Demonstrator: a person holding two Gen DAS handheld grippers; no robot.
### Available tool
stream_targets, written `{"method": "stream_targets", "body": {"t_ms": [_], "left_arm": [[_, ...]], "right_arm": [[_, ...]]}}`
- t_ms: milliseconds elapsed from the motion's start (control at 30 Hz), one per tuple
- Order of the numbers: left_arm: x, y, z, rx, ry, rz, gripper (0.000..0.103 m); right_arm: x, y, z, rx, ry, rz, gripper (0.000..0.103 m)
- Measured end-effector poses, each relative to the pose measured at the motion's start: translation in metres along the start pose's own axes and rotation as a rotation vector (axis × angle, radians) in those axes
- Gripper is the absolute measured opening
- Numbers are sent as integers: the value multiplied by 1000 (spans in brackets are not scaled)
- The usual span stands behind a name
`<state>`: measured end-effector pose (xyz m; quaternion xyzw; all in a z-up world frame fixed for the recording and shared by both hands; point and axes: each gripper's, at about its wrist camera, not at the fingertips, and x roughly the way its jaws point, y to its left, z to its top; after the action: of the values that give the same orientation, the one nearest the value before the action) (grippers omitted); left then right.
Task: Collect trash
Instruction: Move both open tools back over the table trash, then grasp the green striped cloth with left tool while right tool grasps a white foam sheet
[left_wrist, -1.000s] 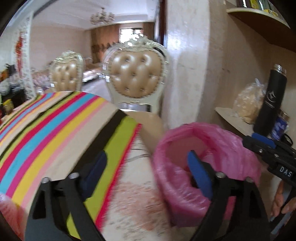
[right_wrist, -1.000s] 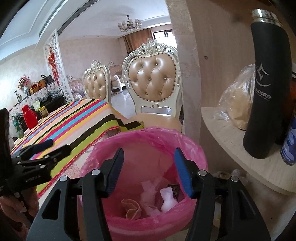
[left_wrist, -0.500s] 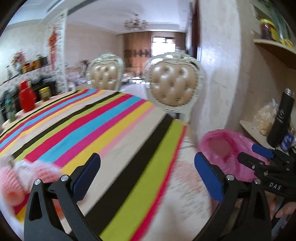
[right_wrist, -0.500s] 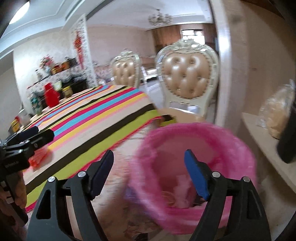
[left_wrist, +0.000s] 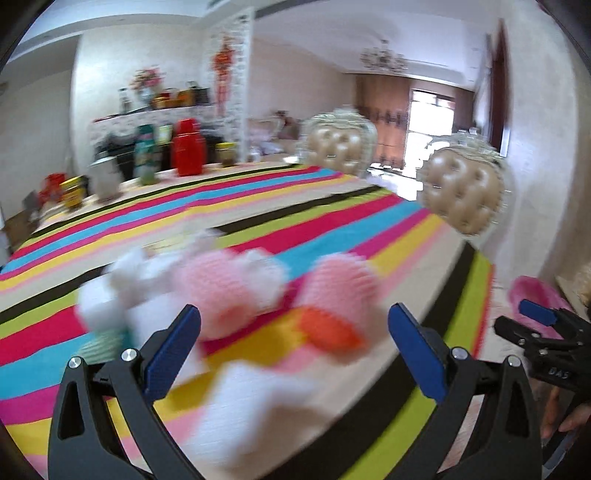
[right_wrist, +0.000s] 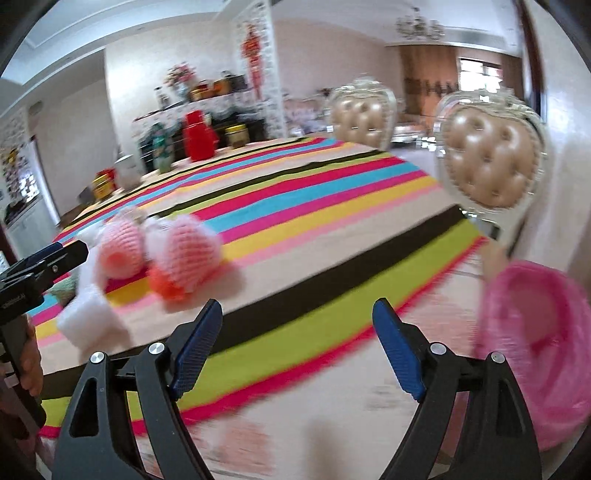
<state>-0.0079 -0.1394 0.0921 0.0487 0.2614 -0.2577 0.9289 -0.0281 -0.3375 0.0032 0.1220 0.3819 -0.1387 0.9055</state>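
Spreading wider with nothing between its pads, the right gripper (right_wrist: 297, 345) hangs over the striped counter (right_wrist: 332, 236). The left gripper (left_wrist: 293, 349) is spread too, empty. Blurred foam trash (left_wrist: 236, 291) lies at twelve o'clock; the pink bin (right_wrist: 539, 339) sits at three.

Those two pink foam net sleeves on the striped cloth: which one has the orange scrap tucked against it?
The pink foam net sleeve nearer the pink-lined bin; the orange scrap sits at its front edge. The other pink sleeve lies among white foam pieces.
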Motion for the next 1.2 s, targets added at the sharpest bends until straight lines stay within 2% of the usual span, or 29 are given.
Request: {"method": "stream_targets", "body": {"t_ms": [200, 300, 433, 667, 733, 833, 900, 933, 967, 1000, 1200], "left_arm": [[-17, 89, -15, -69, 25, 156, 98], [-20, 125, -25, -108, 47, 207, 98], [-9, 157, -34, -116, 118, 268, 98], [19, 176, -37, -118, 205, 292, 97], [25, 178, -36, -103, 226, 303, 92], [33, 185, -36, -115, 260, 280, 79], [34, 191, -37, -142, 268, 247, 57], [35, 193, -37, -149, 270, 236, 51], [35, 194, -37, -156, 269, 220, 35], [34, 194, -36, -157, 261, 200, 26], [22, 200, -34, -200, 186, 219, 23]], "right_arm": [[15, 63, -4, -60, 61, 108, 80], [20, 87, -5, -85, 81, 152, 80], [25, 114, -9, -117, 109, 206, 80], [33, 165, -14, -186, 141, 265, 80], [36, 177, -14, -195, 152, 283, 80], [38, 196, -16, -219, 164, 304, 80], [39, 206, -18, -232, 176, 314, 81], [40, 211, -18, -233, 181, 328, 83], [40, 216, -19, -234, 187, 338, 83], [41, 223, -20, -240, 196, 345, 83], [47, 248, -28, -274, 228, 349, 84]]}}
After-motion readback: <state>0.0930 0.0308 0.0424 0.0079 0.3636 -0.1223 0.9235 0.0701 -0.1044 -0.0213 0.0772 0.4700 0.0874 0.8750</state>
